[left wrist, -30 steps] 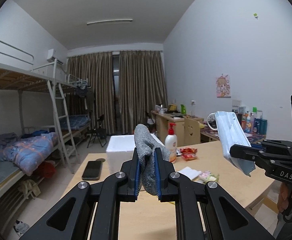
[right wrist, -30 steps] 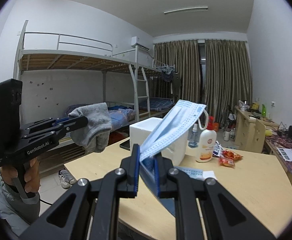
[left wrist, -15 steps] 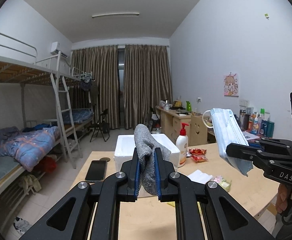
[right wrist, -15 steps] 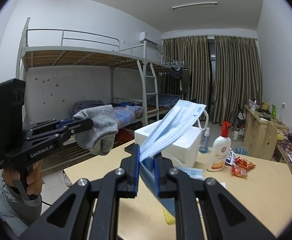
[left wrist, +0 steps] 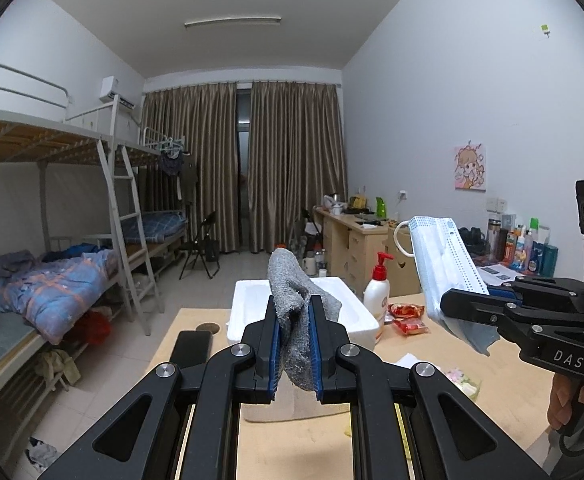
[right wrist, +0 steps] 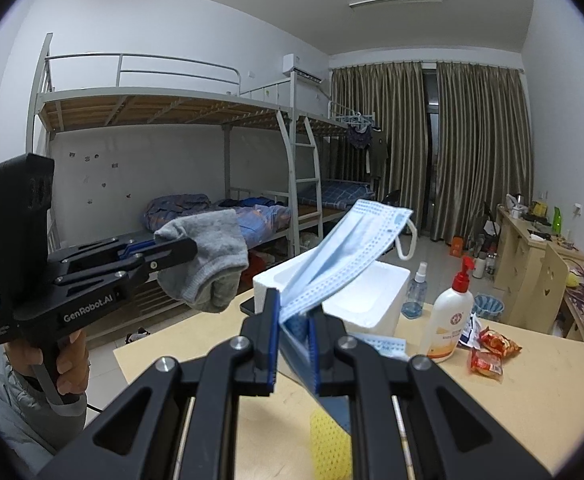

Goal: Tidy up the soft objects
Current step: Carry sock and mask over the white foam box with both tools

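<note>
Holding both soft items in the air above the worktop (left wrist: 503,392): the left tongs (left wrist: 295,344) are closed tight on a grey sock (left wrist: 292,300), whose upper part stands above the blue pads and whose lower end hangs just below them. In the right wrist view the same sock (right wrist: 212,260) droops from the tip of the left tongs (right wrist: 180,254), with a hand (right wrist: 58,364) wrapped around the grip below. Right tongs (right wrist: 295,342) are clamped on a blue face mask (right wrist: 347,256); the mask fans up and to the right from the pads, 1 white ear loop dangling at its far end, and a darker fold of it hangs below the pads. From the left wrist view the mask (left wrist: 439,264) stands upright above the right tongs (left wrist: 451,304), which sit to the right of the sock and apart from it. A white foam box (left wrist: 355,312) rests on the worktop directly beyond the left tongs, open side up. Just right of the box stands a white pump bottle (right wrist: 449,320) with a red nozzle; 2 red snack packets (right wrist: 491,350) lie beside it. A black phone (left wrist: 192,348) lies flat to the left of the box. A yellow perforated piece (right wrist: 327,440) is partly visible under the right tongs, on the worktop. Bunk beds (right wrist: 164,120) line the left wall.
</note>
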Tool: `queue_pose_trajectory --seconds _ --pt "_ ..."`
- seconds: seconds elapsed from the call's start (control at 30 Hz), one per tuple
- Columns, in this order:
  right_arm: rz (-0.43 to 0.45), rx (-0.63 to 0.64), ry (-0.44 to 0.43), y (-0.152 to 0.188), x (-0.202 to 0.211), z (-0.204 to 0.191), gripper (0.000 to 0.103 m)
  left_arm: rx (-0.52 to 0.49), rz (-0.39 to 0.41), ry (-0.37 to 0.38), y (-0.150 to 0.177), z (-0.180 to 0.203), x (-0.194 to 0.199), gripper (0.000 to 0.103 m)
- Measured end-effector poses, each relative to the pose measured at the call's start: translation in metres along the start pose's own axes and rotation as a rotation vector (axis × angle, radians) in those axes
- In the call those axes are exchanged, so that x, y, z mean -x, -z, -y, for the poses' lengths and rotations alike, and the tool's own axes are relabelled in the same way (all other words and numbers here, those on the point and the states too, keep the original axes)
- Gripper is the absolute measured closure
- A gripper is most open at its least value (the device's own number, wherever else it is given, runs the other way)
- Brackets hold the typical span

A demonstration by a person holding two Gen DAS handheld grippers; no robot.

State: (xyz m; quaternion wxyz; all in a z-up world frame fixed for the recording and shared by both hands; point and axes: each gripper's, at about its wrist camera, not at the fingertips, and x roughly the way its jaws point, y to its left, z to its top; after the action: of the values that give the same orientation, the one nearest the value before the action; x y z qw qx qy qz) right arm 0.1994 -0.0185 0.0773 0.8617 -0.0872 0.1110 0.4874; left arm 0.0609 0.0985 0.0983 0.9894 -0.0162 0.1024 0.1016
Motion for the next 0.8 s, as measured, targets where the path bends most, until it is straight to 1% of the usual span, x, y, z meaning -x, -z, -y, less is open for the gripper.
queue_pose_trajectory --seconds 0.47,0.53,0.7,0.8 --pt "-0.038 -0.005 -0.009 -0.019 -0.034 0.013 0.087 -0.010 -0.029 0.016 -0.018 -0.010 -0.053 0.090" --pt "-0.045 -0.010 -0.010 -0.020 -0.039 0.015 0.087 -0.014 -0.038 0.006 -0.019 -0.011 -0.064 0.090" --pt "-0.068 -0.017 -0.002 -0.024 -0.054 0.021 0.087 -0.001 -0.063 0.014 -0.021 -0.017 -0.088 0.090" --pt "-0.075 -0.015 0.004 -0.027 -0.060 0.022 0.087 -0.005 -0.068 0.031 -0.021 -0.019 -0.100 0.090"
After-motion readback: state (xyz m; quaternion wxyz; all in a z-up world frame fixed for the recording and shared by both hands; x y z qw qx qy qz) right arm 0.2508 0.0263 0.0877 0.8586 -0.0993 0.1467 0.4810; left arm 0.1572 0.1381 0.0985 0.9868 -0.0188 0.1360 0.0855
